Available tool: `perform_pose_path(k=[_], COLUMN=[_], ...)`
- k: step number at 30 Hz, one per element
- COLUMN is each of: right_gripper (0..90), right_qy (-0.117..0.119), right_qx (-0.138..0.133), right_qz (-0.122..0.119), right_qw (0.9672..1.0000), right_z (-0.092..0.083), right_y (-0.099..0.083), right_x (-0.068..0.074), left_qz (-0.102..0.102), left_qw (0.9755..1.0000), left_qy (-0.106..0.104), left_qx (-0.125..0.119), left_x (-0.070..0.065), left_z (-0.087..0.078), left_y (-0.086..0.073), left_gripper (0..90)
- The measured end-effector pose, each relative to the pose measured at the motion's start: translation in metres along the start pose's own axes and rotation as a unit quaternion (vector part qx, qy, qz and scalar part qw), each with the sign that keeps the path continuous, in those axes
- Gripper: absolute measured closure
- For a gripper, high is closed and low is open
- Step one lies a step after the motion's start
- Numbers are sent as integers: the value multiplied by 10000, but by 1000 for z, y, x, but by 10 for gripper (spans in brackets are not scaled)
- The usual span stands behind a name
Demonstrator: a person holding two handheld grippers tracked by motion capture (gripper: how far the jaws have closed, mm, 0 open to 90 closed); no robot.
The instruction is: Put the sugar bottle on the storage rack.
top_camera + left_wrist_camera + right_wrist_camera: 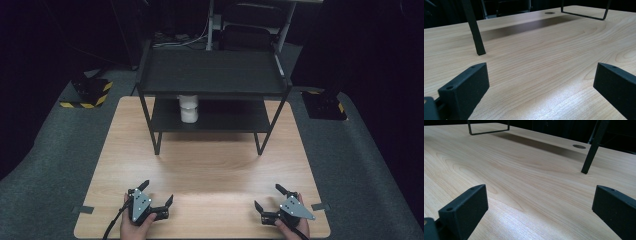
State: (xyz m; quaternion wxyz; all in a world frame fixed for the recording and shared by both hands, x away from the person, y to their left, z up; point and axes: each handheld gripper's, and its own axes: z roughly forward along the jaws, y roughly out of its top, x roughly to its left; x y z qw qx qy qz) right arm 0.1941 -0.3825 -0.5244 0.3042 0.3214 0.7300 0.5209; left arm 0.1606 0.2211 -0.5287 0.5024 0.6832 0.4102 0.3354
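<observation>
A white cup-like container [189,109] stands on the lower shelf of a black two-tier rack [212,75] at the back of the wooden table [210,165]. My left gripper [158,192] rests near the table's front left, held by a hand, jaws wide apart with nothing between them. My right gripper [270,197] sits at the front right, also open and empty. In the left gripper view the two black fingers [465,87] frame bare wood, with a rack leg [475,30] ahead. In the right gripper view the fingers [464,208] frame bare wood, with a rack leg [594,147] beyond.
Grey carpet surrounds the table. Black floor plates with yellow-black hazard tape [90,92] lie at the back left and back right [325,105]. Tape tabs [82,209] mark the table's front corners. A round cable hole [549,12] sits in the tabletop.
</observation>
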Motion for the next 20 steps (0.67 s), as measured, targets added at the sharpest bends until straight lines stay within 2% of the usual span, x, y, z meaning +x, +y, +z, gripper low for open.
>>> perform_pose_path(k=[20], right_gripper=[1], right_qy=[-51], right_qx=[-40], right_qz=[-37], right_qw=[10000], right_z=[-2], right_y=[-2], right_x=[3], left_qz=[8], left_qw=[10000], left_qy=[-44], left_qx=[65], left_x=[0], left_z=[3], left_y=[3], left_gripper=[6])
